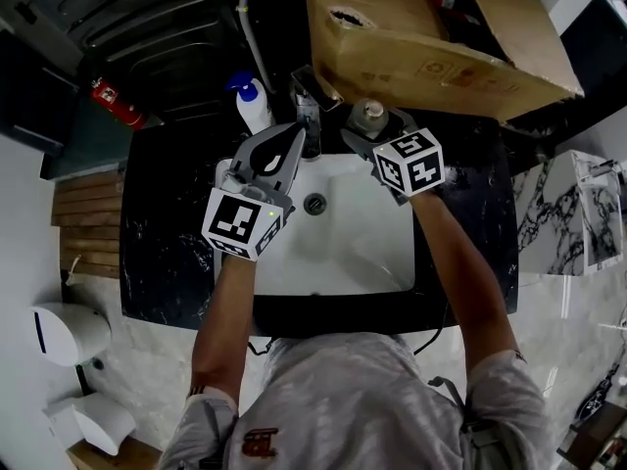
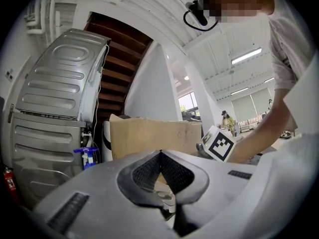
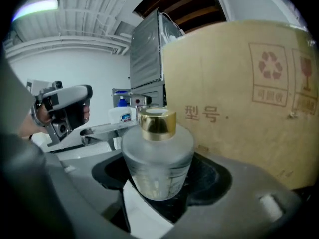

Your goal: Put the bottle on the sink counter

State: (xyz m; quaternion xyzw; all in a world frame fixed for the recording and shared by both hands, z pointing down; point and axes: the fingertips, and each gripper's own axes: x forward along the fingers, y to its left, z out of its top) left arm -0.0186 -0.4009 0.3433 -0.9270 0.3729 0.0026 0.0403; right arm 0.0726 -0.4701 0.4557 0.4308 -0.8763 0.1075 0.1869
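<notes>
Under the right claw (image 1: 372,127), most of the bottle (image 1: 369,114) is hidden.

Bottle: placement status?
Done: the bottle is clamped in the right gripper, at the back edge of the counter, right of the faucet. In hand: setting it down; contact with the counter can't be confirmed. Left: open the jaws, back off. The left gripper is shut, empty.

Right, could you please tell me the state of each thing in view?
bottle: upright, capped, held in the right tool.
right tool: shut on the bottle.
left tool: shut, empty.
pump bottle: upright on the counter.
faucet: no water running.
sink: empty.
</notes>
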